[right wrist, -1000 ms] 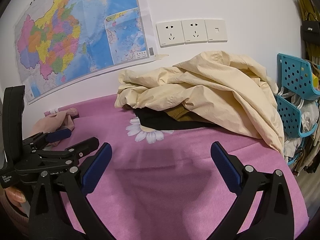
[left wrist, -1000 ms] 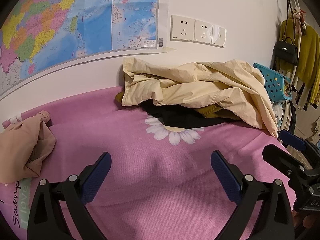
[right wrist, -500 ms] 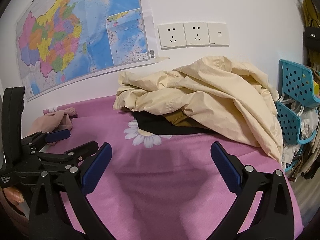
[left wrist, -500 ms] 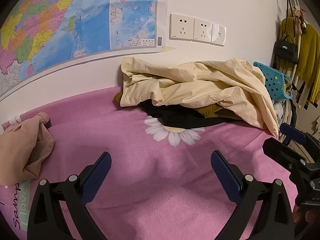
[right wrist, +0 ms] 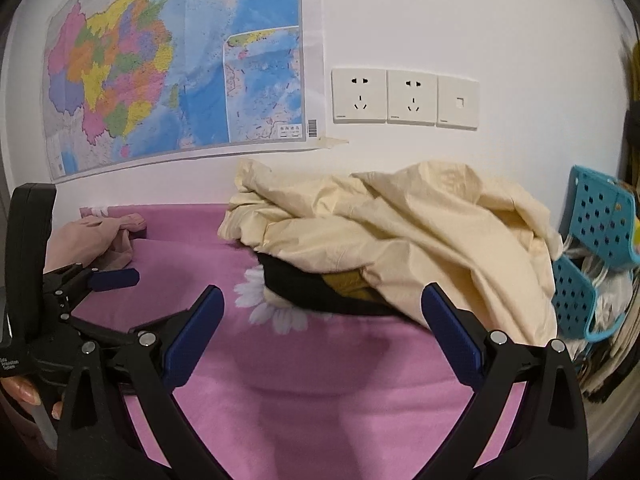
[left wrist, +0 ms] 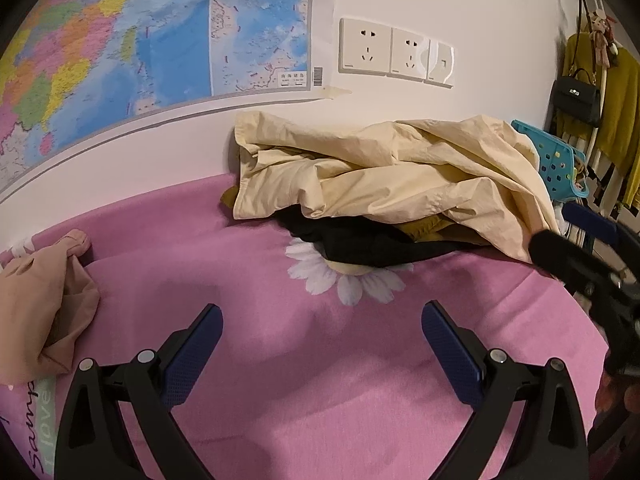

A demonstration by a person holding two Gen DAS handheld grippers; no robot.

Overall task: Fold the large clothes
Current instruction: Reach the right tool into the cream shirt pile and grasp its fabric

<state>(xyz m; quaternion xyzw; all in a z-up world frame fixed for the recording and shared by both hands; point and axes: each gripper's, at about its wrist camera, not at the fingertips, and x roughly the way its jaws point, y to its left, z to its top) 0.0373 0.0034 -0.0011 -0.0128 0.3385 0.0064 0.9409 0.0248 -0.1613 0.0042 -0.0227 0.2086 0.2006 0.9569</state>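
Note:
A crumpled cream garment [left wrist: 392,168] lies in a heap against the wall on the pink bedsheet [left wrist: 248,272], on top of a black garment [left wrist: 360,240] and a mustard one [left wrist: 424,226]. The heap also shows in the right wrist view [right wrist: 400,232]. A peach garment [left wrist: 36,308] lies bunched at the left. My left gripper [left wrist: 320,340] is open and empty above the bare sheet in front of the heap. My right gripper [right wrist: 320,320] is open and empty, close to the heap's black garment [right wrist: 316,292].
A map [left wrist: 120,48] and wall sockets [left wrist: 394,54] are on the wall behind. A blue perforated rack [right wrist: 596,248] stands right of the bed, with hanging clothes and a black bag [left wrist: 576,98] beyond. A daisy print [left wrist: 344,276] marks the sheet.
The right gripper has moved forward and up toward the heap, which now looks nearer and larger. The left gripper has shifted only slightly.

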